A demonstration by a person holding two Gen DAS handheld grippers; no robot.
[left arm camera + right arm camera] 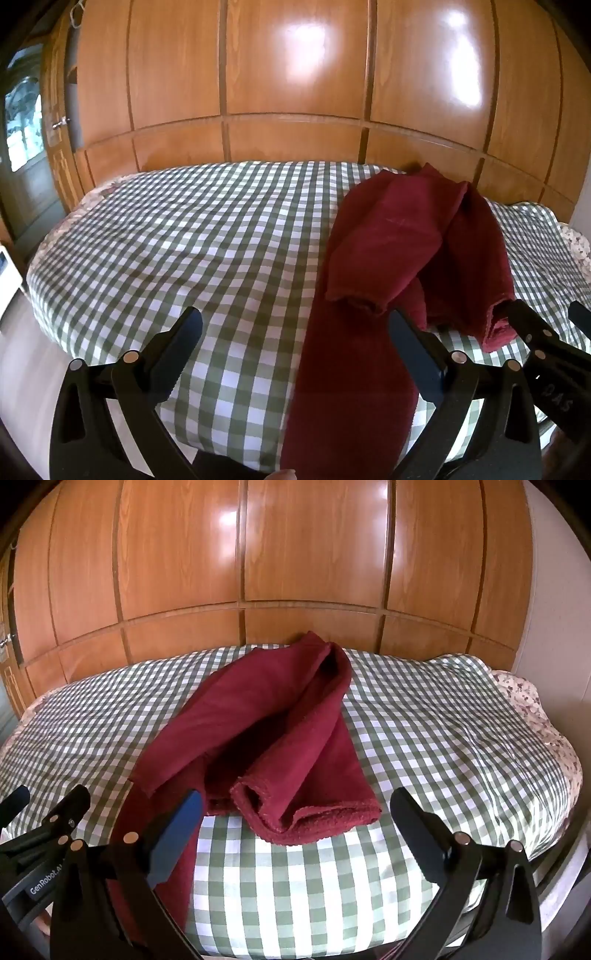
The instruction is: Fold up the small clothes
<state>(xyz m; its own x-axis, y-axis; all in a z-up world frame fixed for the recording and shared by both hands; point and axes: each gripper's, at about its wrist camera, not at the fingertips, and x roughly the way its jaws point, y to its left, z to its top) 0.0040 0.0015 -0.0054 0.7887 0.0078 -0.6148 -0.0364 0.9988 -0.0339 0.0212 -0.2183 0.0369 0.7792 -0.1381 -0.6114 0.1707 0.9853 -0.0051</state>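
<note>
Two grippers, both ours, both spread to their widest and holding nothing.

Item: left gripper point(295, 328). Black fingers, blue pad faces; the cloth's near strip runs between its jaws untouched.

Item: right gripper point(295, 808). Same build, with only checked cover between its jaws. Its near finger shows at 4 o'clock in the left view.

Item: cloth point(266, 716). One dark red fleece piece, soft, napped, with stitched hems. It lies on the bed point(424, 738), bunched in loose overlapping folds. From the right gripper it sits at 12 o'clock, just ahead of the fingertips, an open hemmed end nearest. From the left gripper the bunch lies at 1 o'clock. The long axis runs from 6 toward 12 o'clock, leaning slightly right in the left view; a flat strip trails off the near edge of the bed.

Judgement: we reckon the right gripper is nearer the hemmed end, the left nearer the trailing strip. Fleece will drape and sag, so it wants spreading flat first.

Item: bed cover. Green and white check, smooth weave, mildly rumpled.

Item: wardrobe point(295, 74). Glossy wood panels at 12 o'clock behind the bed.
</note>
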